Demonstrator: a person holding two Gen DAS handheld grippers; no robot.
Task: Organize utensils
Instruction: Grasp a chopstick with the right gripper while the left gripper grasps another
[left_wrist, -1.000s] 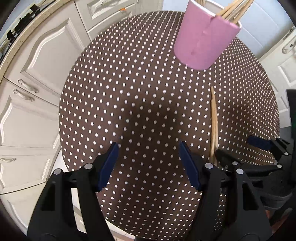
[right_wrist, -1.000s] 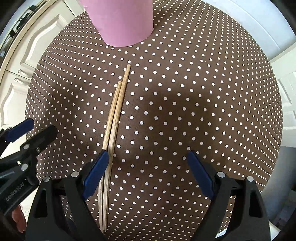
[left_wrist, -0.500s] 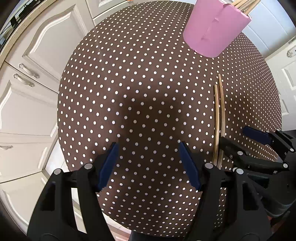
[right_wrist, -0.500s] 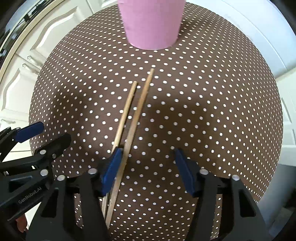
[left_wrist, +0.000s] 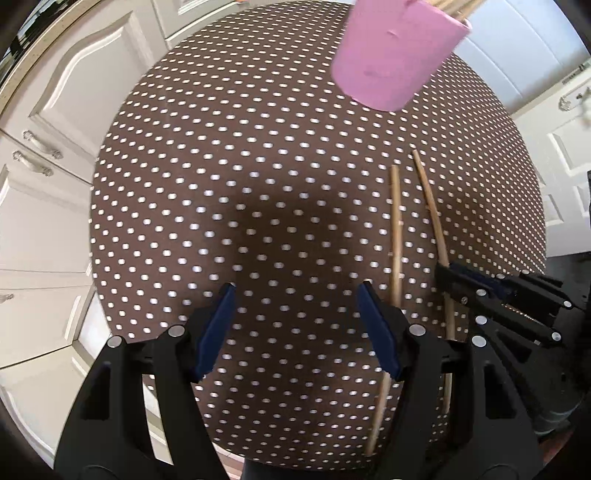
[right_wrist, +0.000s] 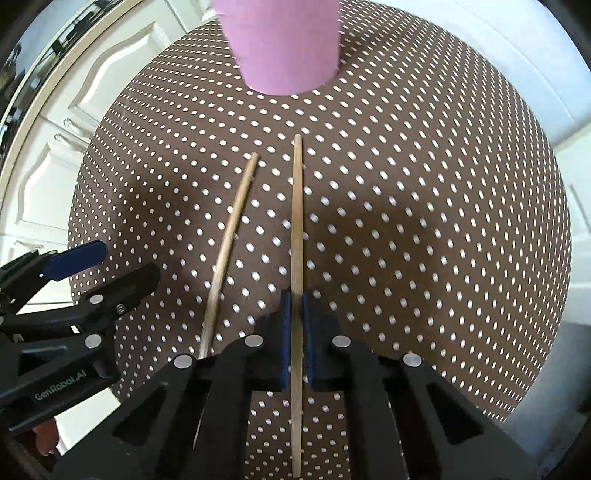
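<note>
Right gripper (right_wrist: 296, 295) clamps one chopstick (right_wrist: 296, 206) (second chopstick (right_wrist: 231, 229) lies beside).

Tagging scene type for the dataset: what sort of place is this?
Most likely a home kitchen: cream panelled cabinets with metal handles, a countertop edge, and a polka-dot table with chopsticks by a pink cup.

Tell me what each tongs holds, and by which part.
Right tongs pinch one chopstick partway along its shaft, nearer its near end. Left tongs are open, holding nothing.
</note>
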